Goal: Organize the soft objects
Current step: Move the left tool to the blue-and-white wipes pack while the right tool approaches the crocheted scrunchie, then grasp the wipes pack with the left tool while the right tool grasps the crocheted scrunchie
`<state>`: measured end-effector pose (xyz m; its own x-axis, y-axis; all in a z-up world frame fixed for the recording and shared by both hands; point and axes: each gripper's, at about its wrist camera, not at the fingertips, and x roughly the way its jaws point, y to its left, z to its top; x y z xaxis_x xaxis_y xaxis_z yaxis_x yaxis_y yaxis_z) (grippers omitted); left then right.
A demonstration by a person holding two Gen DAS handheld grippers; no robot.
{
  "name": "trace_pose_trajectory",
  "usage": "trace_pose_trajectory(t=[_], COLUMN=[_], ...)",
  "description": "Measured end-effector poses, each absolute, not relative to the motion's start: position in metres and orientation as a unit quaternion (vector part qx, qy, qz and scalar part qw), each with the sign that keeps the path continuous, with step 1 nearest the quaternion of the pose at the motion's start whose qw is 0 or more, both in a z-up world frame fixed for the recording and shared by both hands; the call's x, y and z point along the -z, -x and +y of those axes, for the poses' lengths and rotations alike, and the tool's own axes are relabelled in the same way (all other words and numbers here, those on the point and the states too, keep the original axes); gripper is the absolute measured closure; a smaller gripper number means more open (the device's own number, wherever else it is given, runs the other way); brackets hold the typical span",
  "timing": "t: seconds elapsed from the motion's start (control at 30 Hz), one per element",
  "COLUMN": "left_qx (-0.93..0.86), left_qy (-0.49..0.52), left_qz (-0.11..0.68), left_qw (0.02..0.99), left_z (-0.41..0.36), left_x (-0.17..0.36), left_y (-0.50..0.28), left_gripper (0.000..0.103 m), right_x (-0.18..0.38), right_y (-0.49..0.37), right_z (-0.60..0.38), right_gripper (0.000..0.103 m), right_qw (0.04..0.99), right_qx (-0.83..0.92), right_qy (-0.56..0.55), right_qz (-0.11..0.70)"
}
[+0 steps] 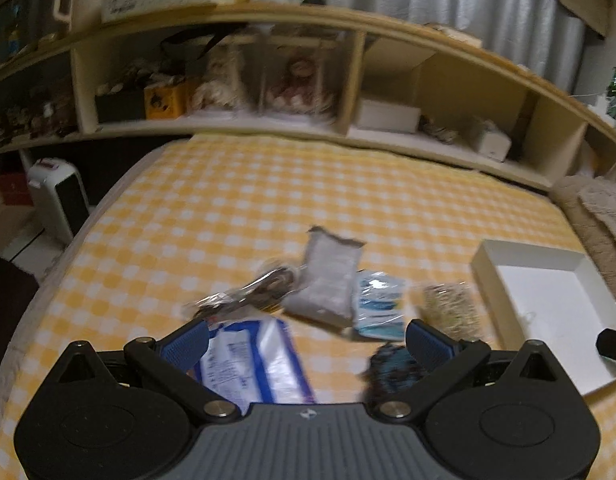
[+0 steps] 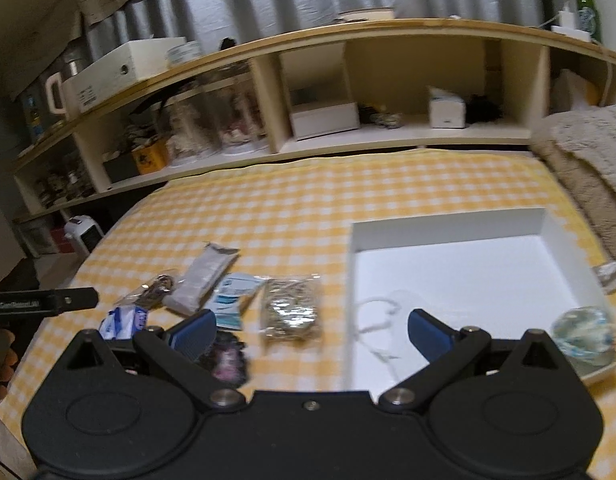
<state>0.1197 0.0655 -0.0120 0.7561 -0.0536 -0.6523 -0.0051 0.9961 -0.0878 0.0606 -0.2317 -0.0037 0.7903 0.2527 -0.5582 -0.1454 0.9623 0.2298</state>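
Several soft packets lie in a loose cluster on the yellow checked bed sheet (image 1: 268, 200). They are a blue-and-white packet (image 1: 252, 360), a clear bag of dark items (image 1: 260, 284), a grey pouch (image 1: 328, 280), a blue-white sachet (image 1: 378, 306), a bag of tan bands (image 2: 292, 310) and a dark patterned piece (image 2: 228, 356). My left gripper (image 1: 308, 344) hovers open over the near packets. My right gripper (image 2: 312, 334) is open above the left rim of the white box (image 2: 448, 222). In the box lie a white string (image 2: 378, 316) and a clear bag (image 2: 586, 334).
A wooden shelf (image 2: 388, 136) full of boxes and jars runs behind the bed. A beige blanket (image 2: 588, 160) is piled at the right. A white heater (image 1: 60, 196) stands on the floor to the left. A small clear wrapper (image 2: 608, 276) lies beside the box's right wall.
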Motion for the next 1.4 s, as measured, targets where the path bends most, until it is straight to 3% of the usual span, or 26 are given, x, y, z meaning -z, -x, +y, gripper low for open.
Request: trace_pose_trajectory(t=[0.47,0.8,1.03,1.27,1.4], left_qx=[-0.019,-0.006,0.008,0.017,0.037], left_qy=[0.048,-0.084,-0.166,-0.117,-0.112], left_qz=[0.414,0.465,0.491,0.493,0.492], left_qw=[0.909,0.881,0.855,0.862,0.863], left_z=[0.069,0.06,0.076,0.093,0.089], left_x=[0.069,0.104,0.115,0.106,0.106], left_y=[-0.165,-0.18,-0.174,-0.177,-0.182], left_gripper=[0.0,0.0,0.0,0.0,0.0], right_x=[0.054,0.085,0.106,0.121,0.128], right_y=[-0.1,-0.131,-0.145,-0.158,-0.162], right_z=[-0.168,-0.14,-0.117,-0.109,-0.106], right_gripper=[0.0,0.0,0.0,0.001,0.016], right_qw=[0.932,0.919,0.909,0.882,0.867], right_qx=[-0.145,-0.17,-0.204,-0.273,-0.298], right_qy=[-0.111,-0.141,-0.095,-0.05,-0.034], right_qz=[0.313,0.326,0.351,0.382,0.398])
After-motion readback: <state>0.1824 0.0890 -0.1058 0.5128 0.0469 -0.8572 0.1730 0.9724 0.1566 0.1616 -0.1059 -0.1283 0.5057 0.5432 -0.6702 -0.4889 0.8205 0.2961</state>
